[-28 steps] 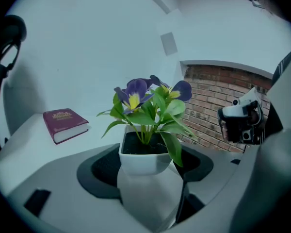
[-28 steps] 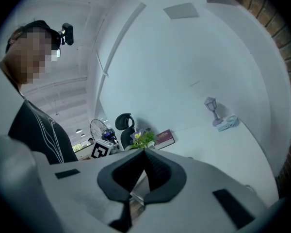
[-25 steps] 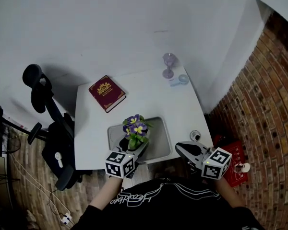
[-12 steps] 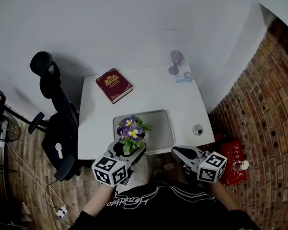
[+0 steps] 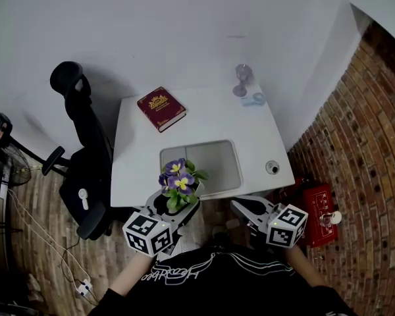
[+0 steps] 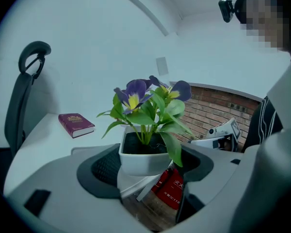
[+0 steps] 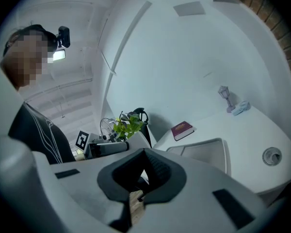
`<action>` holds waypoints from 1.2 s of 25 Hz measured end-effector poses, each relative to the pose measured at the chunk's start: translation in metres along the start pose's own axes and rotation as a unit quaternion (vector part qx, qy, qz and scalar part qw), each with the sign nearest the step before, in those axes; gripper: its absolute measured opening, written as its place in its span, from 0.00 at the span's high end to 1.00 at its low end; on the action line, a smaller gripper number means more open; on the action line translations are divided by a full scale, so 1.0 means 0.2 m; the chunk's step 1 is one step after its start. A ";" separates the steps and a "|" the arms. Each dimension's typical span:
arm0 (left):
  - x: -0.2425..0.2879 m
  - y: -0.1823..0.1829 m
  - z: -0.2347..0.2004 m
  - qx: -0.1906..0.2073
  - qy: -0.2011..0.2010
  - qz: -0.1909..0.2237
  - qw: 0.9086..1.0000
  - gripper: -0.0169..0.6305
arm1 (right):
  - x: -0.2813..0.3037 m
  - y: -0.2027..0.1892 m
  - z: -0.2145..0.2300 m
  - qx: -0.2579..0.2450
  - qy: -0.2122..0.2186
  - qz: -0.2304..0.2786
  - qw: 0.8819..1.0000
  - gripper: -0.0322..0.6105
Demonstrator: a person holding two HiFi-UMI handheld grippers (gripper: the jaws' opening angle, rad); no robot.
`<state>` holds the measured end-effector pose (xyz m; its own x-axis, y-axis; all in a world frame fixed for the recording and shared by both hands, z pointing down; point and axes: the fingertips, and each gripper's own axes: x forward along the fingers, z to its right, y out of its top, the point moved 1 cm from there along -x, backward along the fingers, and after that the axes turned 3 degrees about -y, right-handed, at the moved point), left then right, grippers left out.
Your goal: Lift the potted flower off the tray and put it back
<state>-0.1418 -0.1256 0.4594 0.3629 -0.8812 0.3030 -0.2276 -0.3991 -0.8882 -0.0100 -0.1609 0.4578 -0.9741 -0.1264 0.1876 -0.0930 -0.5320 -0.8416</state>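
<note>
Potted flower (image 5: 178, 182) (image 6: 143, 155): a white pot with purple and yellow blooms; upright; off the tray, held in the air over the table's near edge; brick floor and a red box (image 6: 172, 191) show under it in the left gripper view
Left gripper (image 5: 178, 204) (image 6: 148, 166): jaws clamped on the pot's two sides, just below its rim; the flower stands up at 12 o'clock from the jaws; its marker cube sits at 7 o'clock from the pot in the head view
Tray (image 5: 214, 165) (image 7: 203, 150): grey, lying flat on the table with nothing in it; the pot is at 7 o'clock from it, just beside its near left corner
Right gripper (image 5: 242, 207) (image 7: 144, 165): jaws pressed together with nothing between them; at 5 o'clock from the tray, off the table's near edge, well apart from the pot
Table (image 5: 135, 157): white
Book (image 5: 160, 108) (image 6: 76, 124) (image 7: 183, 129): dark red, flat on the table at 11 o'clock from the tray
Goblet (image 5: 242, 79) (image 7: 226, 97): purplish, upright near the far right corner; a small pale-blue object (image 5: 255, 99) just beside it
Round object (image 5: 272, 167) (image 7: 272, 155): small, at 3 o'clock from the tray
Chair (image 5: 79, 143): black, at 9 o'clock from the table
</note>
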 end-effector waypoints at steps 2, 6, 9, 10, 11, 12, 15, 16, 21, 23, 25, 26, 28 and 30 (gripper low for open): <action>-0.02 -0.01 0.01 0.001 -0.001 -0.001 1.000 0.43 | 0.00 -0.01 -0.02 0.000 -0.001 0.003 1.000 0.95; -0.04 -0.02 0.02 0.005 -0.006 -0.002 1.000 0.43 | -0.03 -0.05 -0.04 0.002 -0.010 0.002 1.000 0.95; -0.04 -0.03 0.03 0.006 -0.011 -0.004 1.000 0.43 | -0.04 -0.06 -0.04 0.004 -0.017 0.004 1.000 0.95; -0.04 -0.03 0.03 0.006 -0.012 -0.004 1.000 0.43 | -0.05 -0.07 -0.04 0.004 -0.019 0.005 1.000 0.95; -0.04 -0.03 0.03 0.006 -0.013 -0.004 1.000 0.43 | -0.05 -0.07 -0.04 0.004 -0.019 0.005 1.000 0.95; -0.04 -0.03 0.03 0.006 -0.014 -0.004 1.000 0.43 | -0.05 -0.07 -0.04 0.004 -0.020 0.006 1.000 0.95; -0.02 -0.02 0.03 0.006 -0.015 -0.003 1.000 0.43 | -0.05 -0.07 -0.03 0.004 -0.023 0.003 1.000 0.95; -0.02 -0.02 0.03 0.006 -0.014 -0.003 1.000 0.43 | -0.06 -0.07 -0.03 0.004 -0.025 0.003 1.000 0.95; 0.04 -0.01 0.01 0.010 -0.009 -0.005 1.000 0.43 | -0.07 -0.03 0.01 0.000 -0.025 0.007 1.000 0.95; 0.06 0.00 0.01 0.011 -0.007 -0.004 1.000 0.43 | -0.07 -0.01 0.03 -0.002 -0.026 0.007 1.000 0.95; 0.09 0.02 0.00 0.013 -0.006 -0.002 1.000 0.43 | -0.07 0.02 0.05 -0.003 -0.025 0.008 1.000 0.95; 0.11 0.04 0.00 0.015 -0.005 -0.002 1.000 0.43 | -0.07 0.03 0.06 -0.004 -0.024 0.009 1.000 0.95; 0.14 0.06 -0.01 0.020 -0.002 -0.001 1.000 0.43 | -0.07 0.06 0.08 -0.007 -0.023 0.010 1.000 0.95; 0.18 0.07 -0.02 0.021 0.004 -0.002 1.000 0.43 | -0.08 0.08 0.11 -0.009 -0.024 0.012 1.000 0.95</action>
<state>-0.1358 -0.1645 0.4588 0.3567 -0.8816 0.3090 -0.1872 -0.3915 -0.9010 0.0085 -0.1866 0.4520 -0.9650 -0.1790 0.1918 -0.0745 -0.5138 -0.8547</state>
